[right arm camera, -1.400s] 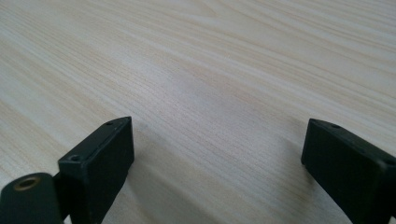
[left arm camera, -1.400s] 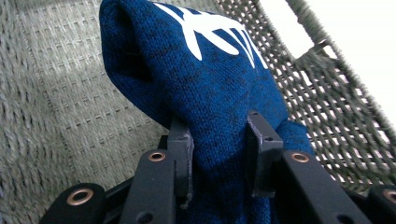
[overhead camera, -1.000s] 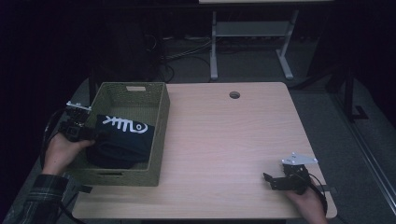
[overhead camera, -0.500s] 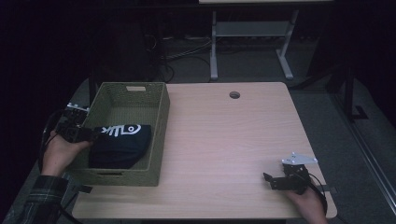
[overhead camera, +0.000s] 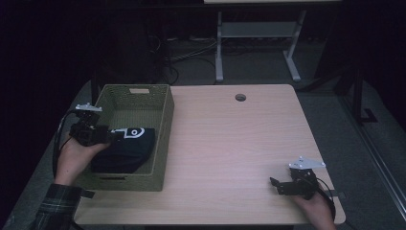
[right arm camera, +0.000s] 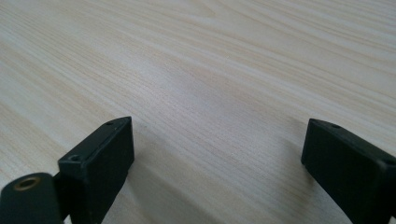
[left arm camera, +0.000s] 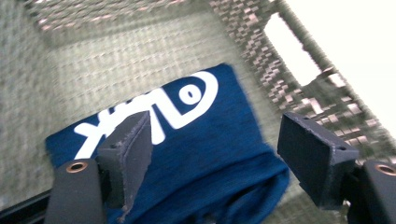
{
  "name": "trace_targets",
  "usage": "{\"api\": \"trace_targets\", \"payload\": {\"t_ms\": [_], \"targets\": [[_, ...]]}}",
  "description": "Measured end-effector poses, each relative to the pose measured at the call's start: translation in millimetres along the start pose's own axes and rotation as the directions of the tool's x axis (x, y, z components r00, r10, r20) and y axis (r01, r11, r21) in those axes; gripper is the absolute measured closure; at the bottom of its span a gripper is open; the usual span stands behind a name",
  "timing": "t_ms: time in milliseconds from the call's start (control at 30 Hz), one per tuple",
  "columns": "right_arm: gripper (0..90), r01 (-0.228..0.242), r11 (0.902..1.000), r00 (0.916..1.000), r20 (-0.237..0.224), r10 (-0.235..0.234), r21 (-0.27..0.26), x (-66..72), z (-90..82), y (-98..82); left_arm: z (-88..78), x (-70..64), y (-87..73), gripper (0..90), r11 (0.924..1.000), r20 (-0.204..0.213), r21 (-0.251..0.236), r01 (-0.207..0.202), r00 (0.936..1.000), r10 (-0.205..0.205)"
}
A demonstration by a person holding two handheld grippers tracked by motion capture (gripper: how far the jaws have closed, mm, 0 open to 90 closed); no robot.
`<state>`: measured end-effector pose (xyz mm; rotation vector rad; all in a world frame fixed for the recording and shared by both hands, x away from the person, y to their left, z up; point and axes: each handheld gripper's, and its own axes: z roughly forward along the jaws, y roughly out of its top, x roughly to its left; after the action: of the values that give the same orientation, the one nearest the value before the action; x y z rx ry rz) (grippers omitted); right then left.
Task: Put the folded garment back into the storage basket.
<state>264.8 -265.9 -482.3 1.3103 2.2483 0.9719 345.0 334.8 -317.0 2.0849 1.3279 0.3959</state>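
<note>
Navy cotton tee (left arm camera: 196,140) with a white logo, folded up and sitting on the floor of the woven olive basket (overhead camera: 160,139) at the left end of the wooden table (overhead camera: 239,143). It's soft and floppy, basically weightless, so it'll sag and unfold if you pinch one layer; I'd say grab a thick folded edge and get all the layers. The left gripper (left arm camera: 215,154) has just been opening its jaws, and they now stand wide apart just above the shirt, one finger (left arm camera: 133,154) over the logo and the other off past the fold near the basket wall, nothing pinched. The right gripper (right arm camera: 215,158) rests low over bare tabletop, well away, jaws spread too.
</note>
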Motion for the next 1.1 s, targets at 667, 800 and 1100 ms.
{"api": "trace_targets", "payload": {"t_ms": [667,800,1100], "targets": [[9.0,0.0,1.0,1.0,0.002,0.0,0.001,0.2,0.1,0.2,20.1,-102.8,24.0,18.7,0.983,0.17,-0.126,-0.134,0.9733,0.154],[9.0,0.004,1.0,1.0,-0.004,-0.004,0.001,0.1,0.2,0.3,28.7,-126.0,26.8,17.6,0.978,0.193,-0.131,-0.163,0.9634,0.186],[9.0,0.022,0.9998,0.9996,-0.018,-0.022,0.0,0.3,0.6,0.6,51.3,-167.4,23.4,16.6,0.9693,0.242,-0.161,-0.185,0.9448,0.221]]}}
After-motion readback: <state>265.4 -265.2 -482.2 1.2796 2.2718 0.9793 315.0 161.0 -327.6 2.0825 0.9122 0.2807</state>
